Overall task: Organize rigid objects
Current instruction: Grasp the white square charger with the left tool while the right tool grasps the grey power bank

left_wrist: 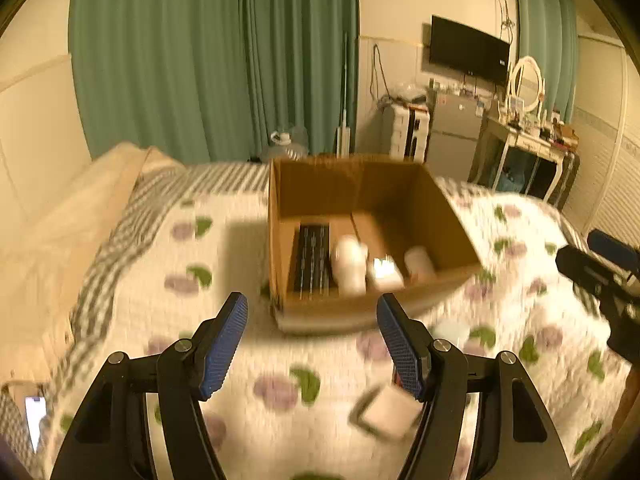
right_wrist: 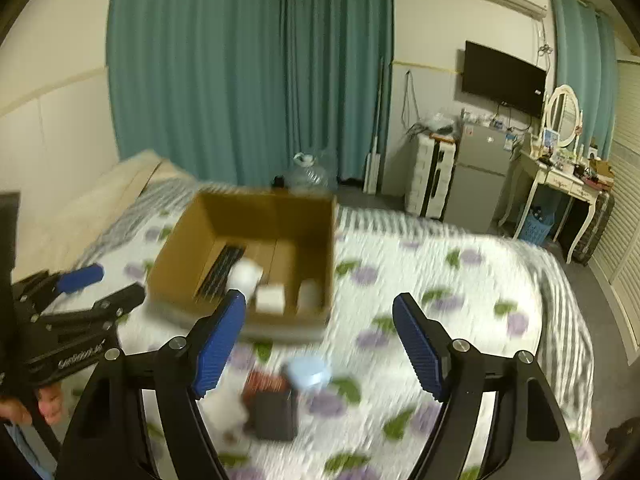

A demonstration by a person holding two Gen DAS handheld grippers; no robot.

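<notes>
An open cardboard box [left_wrist: 424, 208] stands on the bed; it also shows in the right wrist view [right_wrist: 316, 240]. Inside lie a black flat item [left_wrist: 314, 258], a white bottle [left_wrist: 350, 266], a white block [left_wrist: 386, 272] and a white cup [left_wrist: 418, 264]. My left gripper [left_wrist: 312, 316] is open and empty, just short of the box's near wall. My right gripper [right_wrist: 320, 316] is open and empty above loose items on the quilt: a dark box [right_wrist: 274, 406], a pale blue lid [right_wrist: 308, 372] and a white item [right_wrist: 228, 408]. A white flat box [left_wrist: 388, 410] lies under the left gripper's right finger.
The bed has a floral quilt [right_wrist: 440, 280] and a pillow [left_wrist: 72, 216] at the left. Green curtains [left_wrist: 208, 60], a water jug [right_wrist: 310, 172], a small fridge [right_wrist: 478, 176], a TV [right_wrist: 502, 78] and a dressing table [right_wrist: 560, 184] stand beyond. A lit phone [left_wrist: 36, 420] lies at the lower left.
</notes>
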